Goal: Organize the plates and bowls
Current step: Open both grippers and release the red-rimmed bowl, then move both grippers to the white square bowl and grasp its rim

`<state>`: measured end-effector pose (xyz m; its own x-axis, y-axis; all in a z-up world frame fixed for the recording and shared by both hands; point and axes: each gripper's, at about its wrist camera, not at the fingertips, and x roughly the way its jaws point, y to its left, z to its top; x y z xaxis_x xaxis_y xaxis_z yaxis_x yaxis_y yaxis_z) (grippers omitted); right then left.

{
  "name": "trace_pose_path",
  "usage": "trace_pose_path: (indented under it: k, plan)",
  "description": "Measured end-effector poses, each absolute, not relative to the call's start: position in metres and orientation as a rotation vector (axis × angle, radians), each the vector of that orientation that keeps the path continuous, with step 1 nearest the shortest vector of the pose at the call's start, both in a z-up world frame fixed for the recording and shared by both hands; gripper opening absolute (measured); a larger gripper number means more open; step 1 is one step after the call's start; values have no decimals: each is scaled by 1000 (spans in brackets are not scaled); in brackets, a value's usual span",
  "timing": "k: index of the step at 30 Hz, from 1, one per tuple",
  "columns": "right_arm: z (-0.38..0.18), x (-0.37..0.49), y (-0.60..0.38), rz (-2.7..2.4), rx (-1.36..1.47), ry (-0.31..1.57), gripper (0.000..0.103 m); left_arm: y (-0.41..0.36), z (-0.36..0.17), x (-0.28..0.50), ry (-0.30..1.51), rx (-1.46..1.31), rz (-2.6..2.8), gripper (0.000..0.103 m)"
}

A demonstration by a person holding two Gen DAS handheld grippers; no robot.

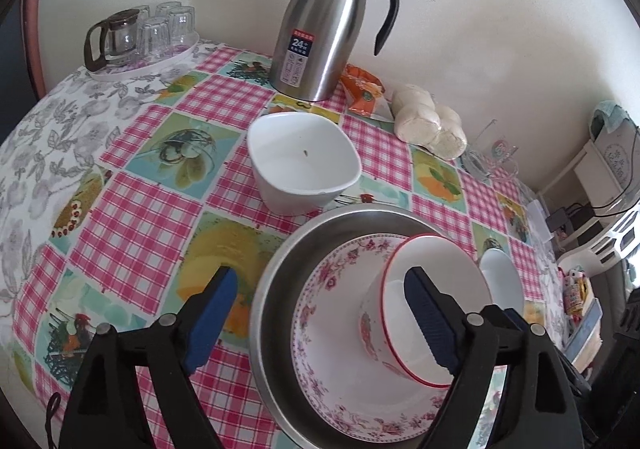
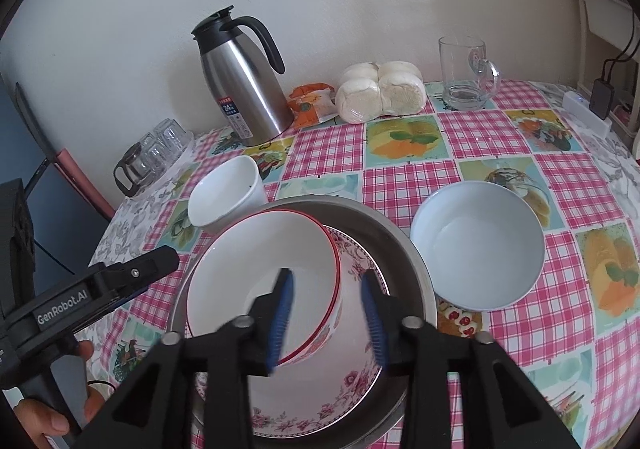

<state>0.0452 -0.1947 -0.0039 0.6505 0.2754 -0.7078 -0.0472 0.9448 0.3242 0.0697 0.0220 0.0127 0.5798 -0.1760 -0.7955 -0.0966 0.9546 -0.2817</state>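
Inside the steel basin (image 2: 404, 249) the red-rimmed bowl (image 2: 256, 273) leans on the floral plate (image 2: 320, 409), nested to save space. Both grippers, left (image 1: 320, 313) and right (image 2: 328, 313), gape around its rim, gripping nothing. 2 white bowls wait beside the basin.

Soft, even daylight fills both views; the cream wall (image 1: 480, 29) is bright. The steel flask (image 1: 320, 33) throws a faint shadow on the wall to its left and carries a pale highlight down its side. Fisheye bending curves the checked tablecloth (image 1: 132, 217), and dark vignetting closes every corner. In the right wrist view the right gripper (image 2: 328, 313) shows smeared blue pads (image 2: 280, 313); farther objects stay sharp.
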Motion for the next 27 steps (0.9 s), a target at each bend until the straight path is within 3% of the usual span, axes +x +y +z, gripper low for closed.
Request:
trace_pose_path:
  k: [9,14,17,27]
  plan:
    - [-6,46,-199,157,279,835,81,32,10,70,945,-274,57,94]
    - [-6,47,-200,149,276,834,86,33,11,70,931,-271,75,98]
    - [-7,47,-200,144,273,834,97,34,12,69,923,-268,83,98]
    - [-6,46,-204,107,275,823,103,39,12,70,914,-257,142,99]
